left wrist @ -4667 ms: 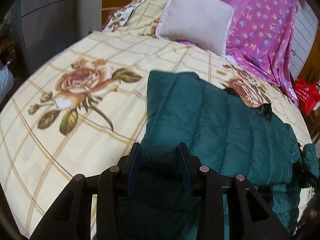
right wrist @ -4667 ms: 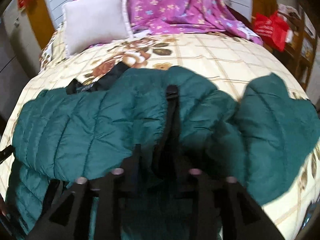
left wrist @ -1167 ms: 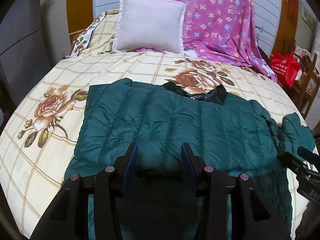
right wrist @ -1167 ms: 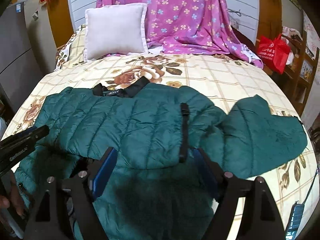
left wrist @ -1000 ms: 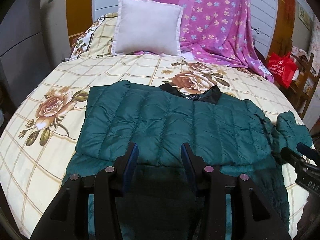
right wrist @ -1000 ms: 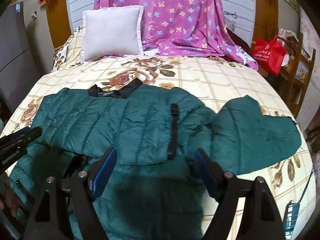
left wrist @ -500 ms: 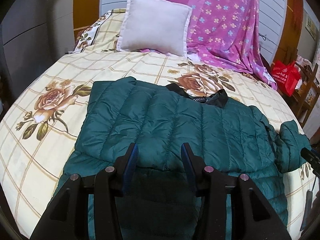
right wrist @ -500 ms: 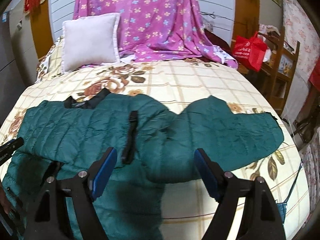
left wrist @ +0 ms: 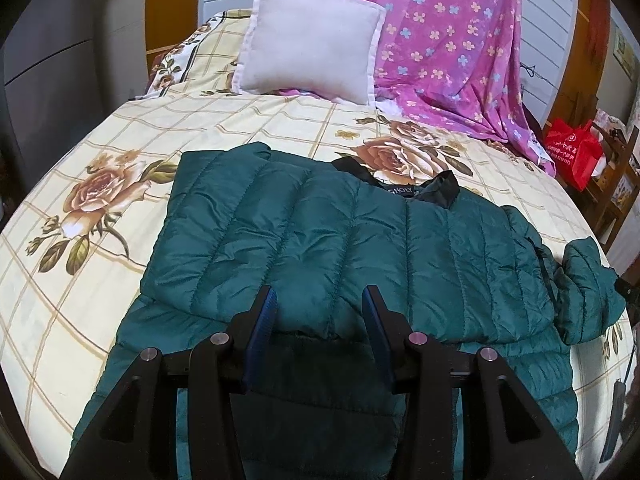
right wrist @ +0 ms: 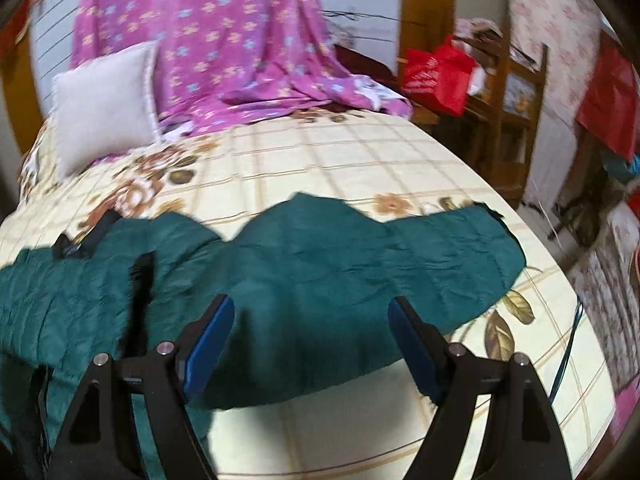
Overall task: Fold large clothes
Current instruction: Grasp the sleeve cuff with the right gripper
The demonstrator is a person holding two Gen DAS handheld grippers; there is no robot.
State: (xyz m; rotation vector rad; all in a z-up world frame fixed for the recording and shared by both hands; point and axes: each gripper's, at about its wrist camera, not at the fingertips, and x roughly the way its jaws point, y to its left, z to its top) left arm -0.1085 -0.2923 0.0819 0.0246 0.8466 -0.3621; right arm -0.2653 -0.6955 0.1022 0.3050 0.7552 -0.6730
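A dark green quilted jacket [left wrist: 360,248] lies flat on the flowered bedsheet [left wrist: 100,240], its black collar [left wrist: 440,190] towards the pillow. One side lies folded over the body. The other sleeve [right wrist: 400,256] stretches out to the right across the sheet. My left gripper [left wrist: 320,292] hovers over the jacket's near folded edge, its blue pads apart with nothing pinched between them. My right gripper [right wrist: 311,302] stands wide open just above the spread sleeve, not touching it. The right wrist view is blurred by motion.
A white pillow [left wrist: 312,40] and a purple flowered cloth [left wrist: 448,40] sit at the bed's head. A red bag [left wrist: 572,152] and wooden shelves [right wrist: 516,120] stand beyond the bed's right side. A dark cabinet [left wrist: 48,60] is at the left. A thin cable [right wrist: 568,360] hangs off the right edge.
My right gripper has swung to the right, from over the jacket's body to over the outstretched sleeve, staying wide open. The left gripper has hardly moved.
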